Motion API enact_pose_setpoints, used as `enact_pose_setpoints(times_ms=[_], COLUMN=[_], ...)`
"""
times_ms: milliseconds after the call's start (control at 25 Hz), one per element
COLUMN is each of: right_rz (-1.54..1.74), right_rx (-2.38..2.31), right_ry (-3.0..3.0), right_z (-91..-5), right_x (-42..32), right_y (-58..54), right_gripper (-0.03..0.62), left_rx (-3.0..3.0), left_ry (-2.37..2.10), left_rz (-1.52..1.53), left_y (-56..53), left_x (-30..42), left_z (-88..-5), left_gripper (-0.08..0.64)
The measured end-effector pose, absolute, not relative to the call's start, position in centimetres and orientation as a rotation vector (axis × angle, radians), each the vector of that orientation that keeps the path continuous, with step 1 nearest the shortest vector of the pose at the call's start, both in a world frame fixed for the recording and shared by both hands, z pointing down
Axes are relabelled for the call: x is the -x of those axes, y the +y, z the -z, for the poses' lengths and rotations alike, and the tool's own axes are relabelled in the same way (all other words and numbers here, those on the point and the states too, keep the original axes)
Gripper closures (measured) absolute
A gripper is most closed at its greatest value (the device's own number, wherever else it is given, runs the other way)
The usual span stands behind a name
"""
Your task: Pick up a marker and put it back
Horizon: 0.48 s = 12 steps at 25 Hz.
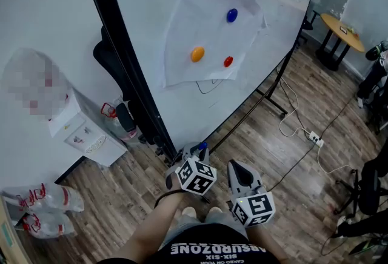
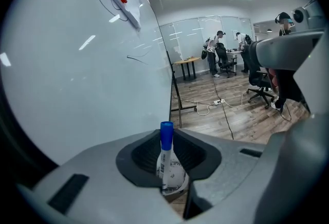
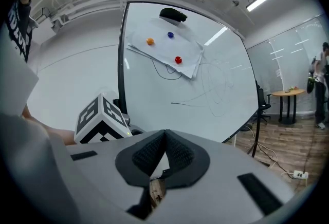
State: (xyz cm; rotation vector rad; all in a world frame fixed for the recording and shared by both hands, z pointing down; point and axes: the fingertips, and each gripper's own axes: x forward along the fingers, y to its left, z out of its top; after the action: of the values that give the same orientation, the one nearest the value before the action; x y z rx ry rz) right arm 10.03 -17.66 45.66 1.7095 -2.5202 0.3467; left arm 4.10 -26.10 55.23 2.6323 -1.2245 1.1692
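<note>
**Marker pinched, landing spot unseen**

The left gripper has its jaws drawn in narrow on the marker, whose blue cap pokes past their tips, close to the whiteboard and its lower edge. The right gripper is empty, tips together. The hold looks slim: a twist could swivel the marker loose onto the floor. The grippers cover the board's ledge, so I can't see where the marker rests.

blue-capped white marker, with orange magnet, blue magnet and red magnet on white paper.
</note>
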Motion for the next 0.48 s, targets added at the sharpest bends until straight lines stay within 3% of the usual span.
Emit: enact_pose_setpoints(times_ms=[480], right_rz=[-0.355], right_rx=[-1.689], right_ry=[-2.531], right_z=[-45.9], right_x=[-10.4], right_y=[-17.7], right_gripper=[0.594], left_rx=[-2.605], left_ry=[-1.312], left_rz=[-1.021], left_y=[-26.3], left_x=[-3.4], left_z=[-54.1], left_gripper=[0.48])
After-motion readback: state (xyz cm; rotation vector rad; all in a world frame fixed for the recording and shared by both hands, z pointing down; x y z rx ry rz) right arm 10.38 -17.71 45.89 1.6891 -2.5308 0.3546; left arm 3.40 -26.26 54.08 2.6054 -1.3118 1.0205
